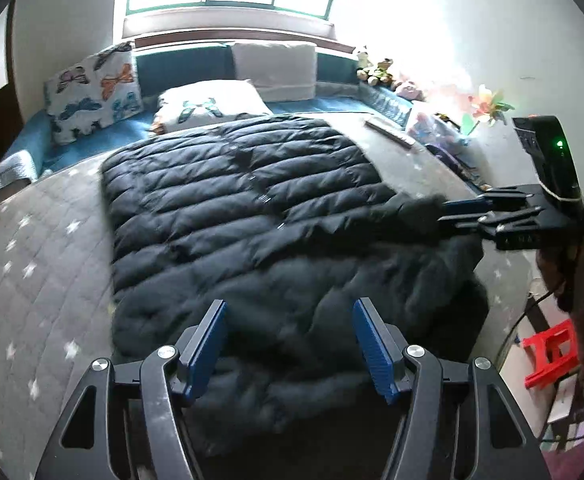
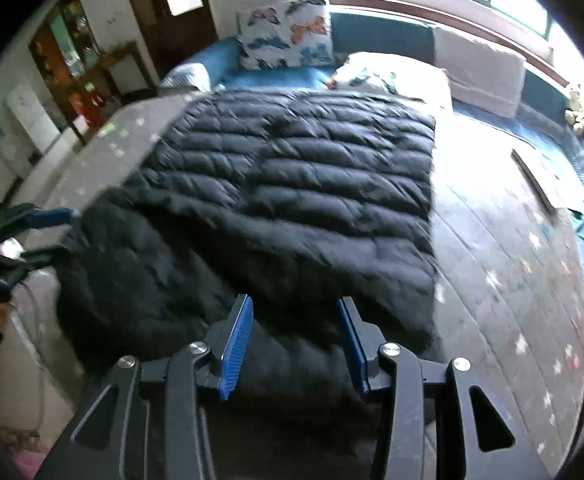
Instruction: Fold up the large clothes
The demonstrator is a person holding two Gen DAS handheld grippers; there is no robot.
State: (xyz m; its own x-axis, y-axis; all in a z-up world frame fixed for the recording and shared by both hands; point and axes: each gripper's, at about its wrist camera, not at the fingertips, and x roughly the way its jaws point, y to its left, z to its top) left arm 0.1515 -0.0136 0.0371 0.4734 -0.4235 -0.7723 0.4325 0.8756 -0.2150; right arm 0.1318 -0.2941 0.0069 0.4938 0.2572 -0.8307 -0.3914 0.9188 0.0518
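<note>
Lying flat on the grey star-print quilt point(image 1: 44, 264), the black puffer jacket point(image 1: 252, 208) is my landmark: it is spread front-up, with its near part bunched and rumpled toward me. I judge it is laid out this way so the body stays smooth while I fold from the near edge.

My left gripper point(image 1: 288, 344) hangs over that near edge with its blue pads point(image 1: 208, 340) spread wide and nothing between them, pointing along the jacket toward the far end. My right gripper point(image 2: 293, 338) sits over the jacket's near right part, likewise gaping and empty in its own view. From the left camera it reaches in level from the jacket's right side, tips at a dark fold of fabric; contact I cannot confirm.

Beyond the jacket's far end lie a butterfly pillow point(image 1: 208, 106) and an upright butterfly cushion point(image 1: 92, 92). Off its far right corner rests a flat remote-like object point(image 1: 389, 131), apart from the fabric.
</note>
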